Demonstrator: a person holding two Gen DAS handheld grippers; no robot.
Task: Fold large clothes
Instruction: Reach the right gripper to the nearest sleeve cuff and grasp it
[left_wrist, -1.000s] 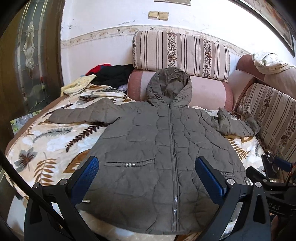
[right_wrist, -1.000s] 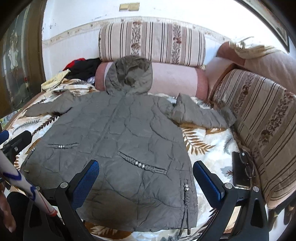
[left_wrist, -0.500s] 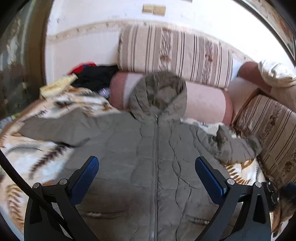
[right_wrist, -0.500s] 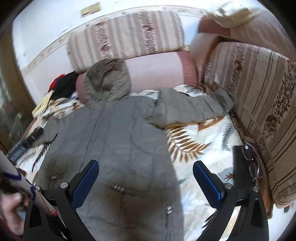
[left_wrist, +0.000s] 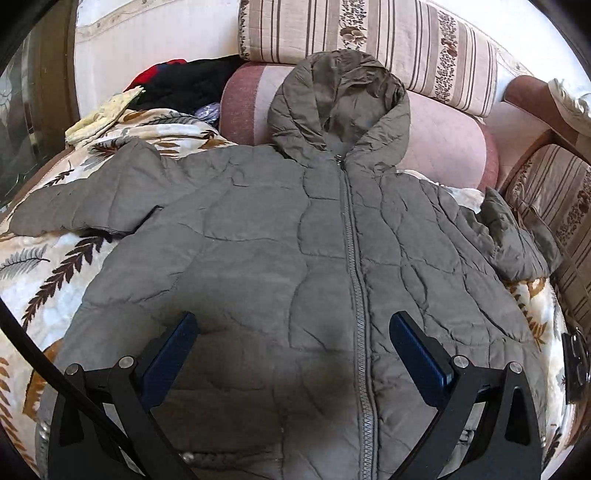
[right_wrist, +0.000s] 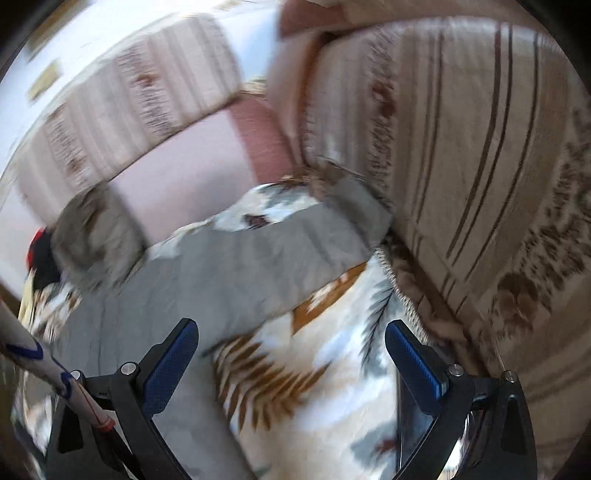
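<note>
While the left gripper (left_wrist: 291, 354) hovers with jaws spread wide and empty, grey hooded jacket (left_wrist: 295, 258) flat on leaf-print blanket (left_wrist: 40, 273) directly beneath and ahead, right gripper (right_wrist: 290, 358) likewise agape, blurred view, jacket sleeve (right_wrist: 266, 266) ahead-left of its fingers

The right wrist view is smeared by motion blur: the patterns on the striped cushions (right_wrist: 461, 155) cannot be made out, and the jacket (right_wrist: 207, 273) is reduced to a soft grey shape. In the left wrist view, the jacket's (left_wrist: 258, 266) hem is cut off by the bottom edge and partly hidden behind the gripper frame.
</note>
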